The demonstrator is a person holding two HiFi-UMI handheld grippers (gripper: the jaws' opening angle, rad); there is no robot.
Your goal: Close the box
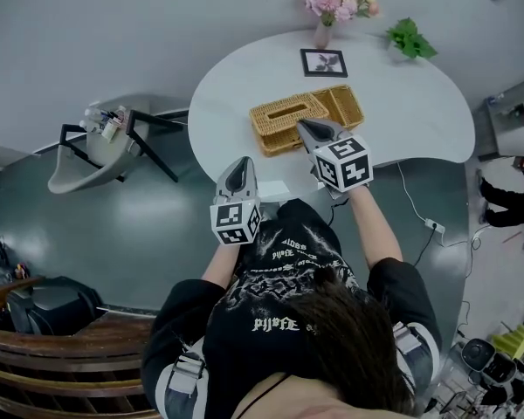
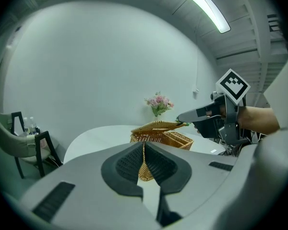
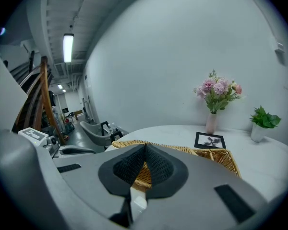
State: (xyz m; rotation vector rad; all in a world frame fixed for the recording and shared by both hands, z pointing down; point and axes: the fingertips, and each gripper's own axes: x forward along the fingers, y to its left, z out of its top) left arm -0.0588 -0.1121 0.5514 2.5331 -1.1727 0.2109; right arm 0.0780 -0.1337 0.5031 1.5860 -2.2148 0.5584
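Note:
A wicker box (image 1: pixel 342 105) stands on the round white table (image 1: pixel 419 103). Its woven lid (image 1: pixel 288 112), with a slot in it, is lifted and tilted above the basket (image 2: pixel 156 137). My right gripper (image 1: pixel 302 126) is shut on the lid's near edge; from the left gripper view its tips (image 2: pixel 183 124) meet the lid (image 2: pixel 156 126) at its right end. In the right gripper view the pads (image 3: pixel 145 146) meet over the wicker. My left gripper (image 1: pixel 242 162) hangs at the table's front edge, clear of the box, jaws (image 2: pixel 144 143) shut with nothing between them.
Behind the box are a framed picture (image 1: pixel 323 62), a vase of pink flowers (image 1: pixel 332 3) and a small green plant (image 1: pixel 410 37). A grey chair (image 1: pixel 96 151) stands on the floor at the left. A power strip with its cable (image 1: pixel 434 226) lies on the floor at the right.

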